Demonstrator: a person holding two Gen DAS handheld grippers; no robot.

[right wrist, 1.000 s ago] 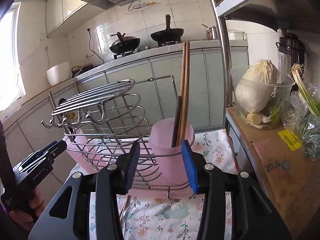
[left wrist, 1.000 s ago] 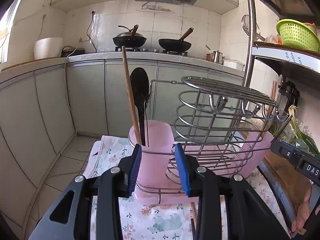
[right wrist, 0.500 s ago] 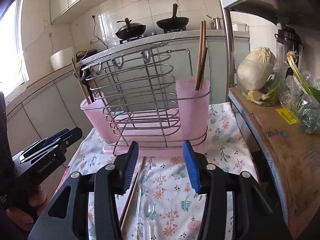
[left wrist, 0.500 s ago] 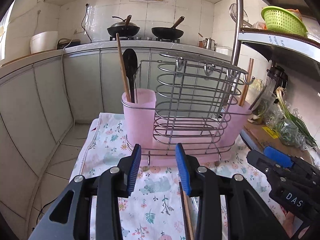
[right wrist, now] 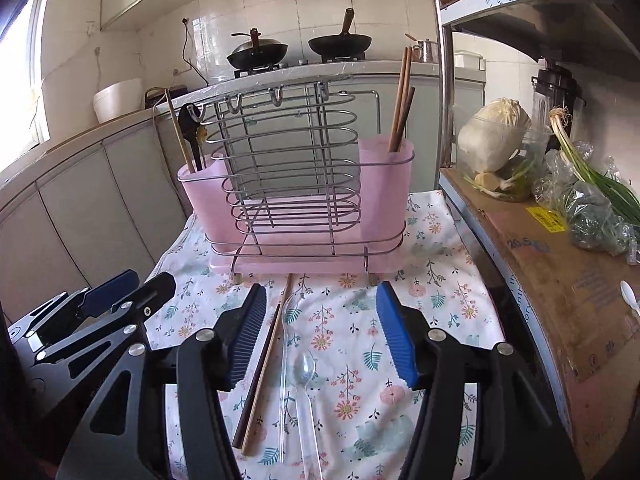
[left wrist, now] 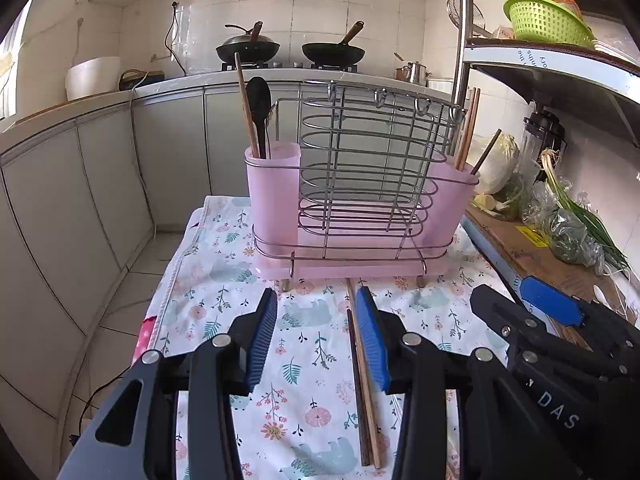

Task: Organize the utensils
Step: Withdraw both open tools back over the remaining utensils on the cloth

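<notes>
A floral-cloth tabletop (right wrist: 432,280) in a kitchen: both the left gripper (left wrist: 316,338) and right gripper (right wrist: 320,334) hover spread and empty over loose chopsticks (right wrist: 260,364) and a clear spoon (right wrist: 304,380); beyond, the pink rack (right wrist: 296,196) already holds several utensils

- Two dark woks (left wrist: 247,47) (left wrist: 333,51) on the stove, far wall.
- White bucket (left wrist: 93,77) on the left surface, beside a dark cable.
- Green plastic basket (left wrist: 545,21) on the upper shelf, right.
- Cabbage (right wrist: 495,135) in a clear container, on brown cardboard (right wrist: 560,276).
- Bagged scallions (right wrist: 592,196) near the cabbage.
- Floral cloth (right wrist: 432,280) spread over the near surface.
- Small kettle (left wrist: 414,72) right of the stove.
</notes>
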